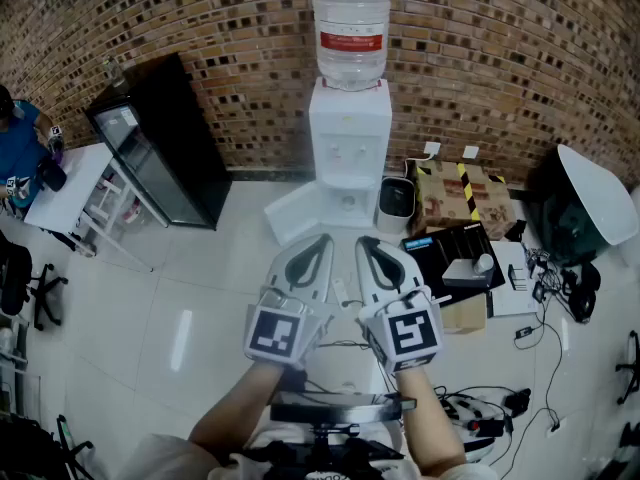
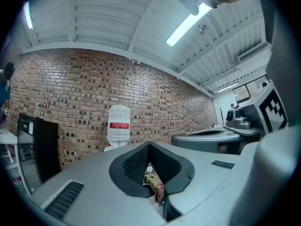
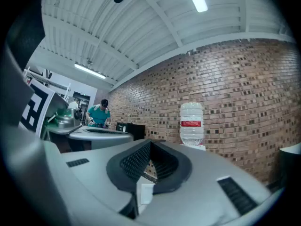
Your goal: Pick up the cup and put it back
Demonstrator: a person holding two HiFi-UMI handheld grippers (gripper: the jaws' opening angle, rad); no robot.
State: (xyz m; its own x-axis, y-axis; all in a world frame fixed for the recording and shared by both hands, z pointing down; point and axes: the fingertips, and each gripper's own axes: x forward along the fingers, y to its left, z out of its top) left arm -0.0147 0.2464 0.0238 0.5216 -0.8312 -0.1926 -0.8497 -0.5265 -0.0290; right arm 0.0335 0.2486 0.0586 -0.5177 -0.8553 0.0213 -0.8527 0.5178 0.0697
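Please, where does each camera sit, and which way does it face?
Head view: on the head, steeply down at the white water dispenser; forearms, left tool, right tool show.
Left gripper view: on the left tool, along its shut jaws toward the red brick wall; right tool at right.
Right gripper view: on the right tool, toward the same wall; left tool at left.
Shared: all three show the clear plastic water bottle with red label.

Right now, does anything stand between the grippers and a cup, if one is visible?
No cup shows in any view, so this cannot be judged. The left gripper and right gripper, jaws shut, point toward the water dispenser.
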